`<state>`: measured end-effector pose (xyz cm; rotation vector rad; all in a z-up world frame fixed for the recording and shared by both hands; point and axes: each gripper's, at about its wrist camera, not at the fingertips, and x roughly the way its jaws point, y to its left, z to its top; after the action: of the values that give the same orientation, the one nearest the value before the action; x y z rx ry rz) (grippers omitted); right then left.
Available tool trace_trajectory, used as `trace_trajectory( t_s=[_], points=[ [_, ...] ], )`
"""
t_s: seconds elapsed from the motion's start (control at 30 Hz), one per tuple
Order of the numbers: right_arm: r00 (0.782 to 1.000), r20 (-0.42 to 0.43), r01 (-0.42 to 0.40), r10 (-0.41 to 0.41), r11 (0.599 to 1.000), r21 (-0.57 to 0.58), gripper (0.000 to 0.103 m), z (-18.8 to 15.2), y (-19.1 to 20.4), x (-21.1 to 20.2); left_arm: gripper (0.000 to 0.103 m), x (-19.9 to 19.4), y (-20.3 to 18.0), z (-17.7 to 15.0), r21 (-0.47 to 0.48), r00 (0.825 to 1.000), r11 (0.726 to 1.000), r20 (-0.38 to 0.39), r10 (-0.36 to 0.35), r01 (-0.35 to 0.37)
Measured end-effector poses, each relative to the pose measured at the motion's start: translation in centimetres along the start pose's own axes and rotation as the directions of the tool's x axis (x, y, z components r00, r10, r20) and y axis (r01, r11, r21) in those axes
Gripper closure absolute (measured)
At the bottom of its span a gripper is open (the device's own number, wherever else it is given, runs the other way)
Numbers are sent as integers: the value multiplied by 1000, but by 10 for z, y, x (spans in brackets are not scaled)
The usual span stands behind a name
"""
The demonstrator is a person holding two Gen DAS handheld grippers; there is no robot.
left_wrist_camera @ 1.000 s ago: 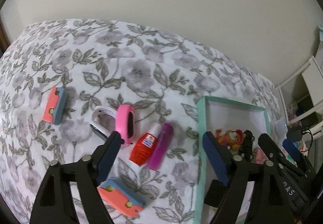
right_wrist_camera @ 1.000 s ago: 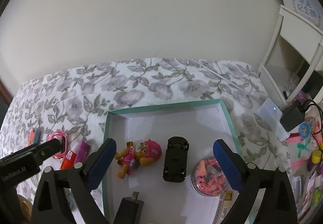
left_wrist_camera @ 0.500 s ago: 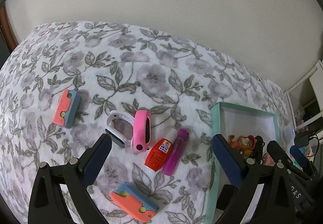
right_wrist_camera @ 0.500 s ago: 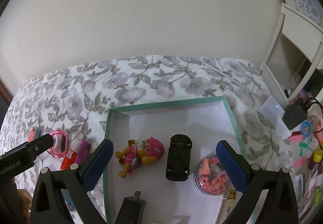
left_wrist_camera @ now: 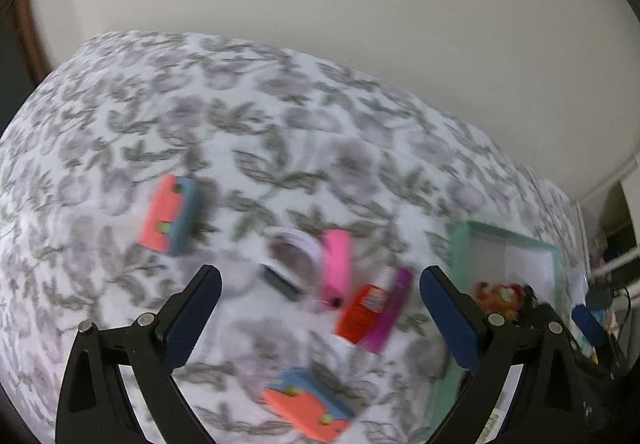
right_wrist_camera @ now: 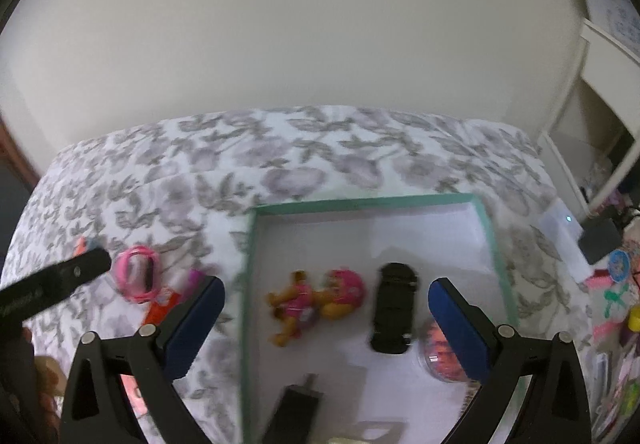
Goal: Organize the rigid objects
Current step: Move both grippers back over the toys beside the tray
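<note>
On the floral bedspread lie a pink wristband (left_wrist_camera: 337, 264) beside a white one (left_wrist_camera: 296, 244), a red glue bottle (left_wrist_camera: 362, 310), a purple tube (left_wrist_camera: 390, 314) and two coral-and-blue blocks (left_wrist_camera: 170, 215) (left_wrist_camera: 308, 408). My left gripper (left_wrist_camera: 320, 318) hangs open above them, holding nothing. The green-rimmed white box (right_wrist_camera: 490, 236) holds a pink-hatted toy figure (right_wrist_camera: 316, 300), a black toy car (right_wrist_camera: 394, 314), a clear tub of pink bits (right_wrist_camera: 438, 354) and a black stick (right_wrist_camera: 296, 410). My right gripper (right_wrist_camera: 326, 328) is open over the box, empty.
A cream wall runs behind the bed. White shelving (right_wrist_camera: 600, 91), a white adapter (right_wrist_camera: 562, 232) and colourful clutter (right_wrist_camera: 616, 284) stand at the right. The left gripper's black body (right_wrist_camera: 52, 284) and a hand (right_wrist_camera: 44, 380) show at the left of the right wrist view.
My left gripper has opened wider and shifted left away from the box, so the loose items now sit between its fingers. The right gripper has barely moved.
</note>
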<state>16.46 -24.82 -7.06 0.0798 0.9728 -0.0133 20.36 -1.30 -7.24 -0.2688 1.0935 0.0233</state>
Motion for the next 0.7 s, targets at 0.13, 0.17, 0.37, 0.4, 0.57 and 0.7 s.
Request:
trace_trajectory(
  t_s=[0.13, 0.17, 0.37, 0.4, 0.57, 0.7],
  points=[
    [999, -11, -52, 51, 997, -55, 0, -5, 29, 1, 3, -5, 34, 5, -55, 998, 996, 7, 66, -66],
    [998, -15, -59, 58, 996, -67, 0, -7, 36, 2, 3, -5, 41, 6, -66, 997, 995, 4, 77, -76],
    [990, -66, -135, 126, 979, -154, 0, -22, 86, 10, 4, 2, 73, 5, -119, 994, 987, -43, 102, -106],
    [988, -78, -147, 135, 974, -171, 0, -26, 95, 12, 3, 4, 74, 4, -118, 994, 987, -51, 101, -107],
    [976, -141, -193, 164, 953, -231, 0, -44, 129, 25, 4, 10, 82, 0, -94, 989, 987, -84, 123, -130],
    [966, -195, -217, 172, 946, -242, 0, -56, 144, 37, 3, 16, 85, -1, -50, 980, 983, -101, 171, -176]
  ],
)
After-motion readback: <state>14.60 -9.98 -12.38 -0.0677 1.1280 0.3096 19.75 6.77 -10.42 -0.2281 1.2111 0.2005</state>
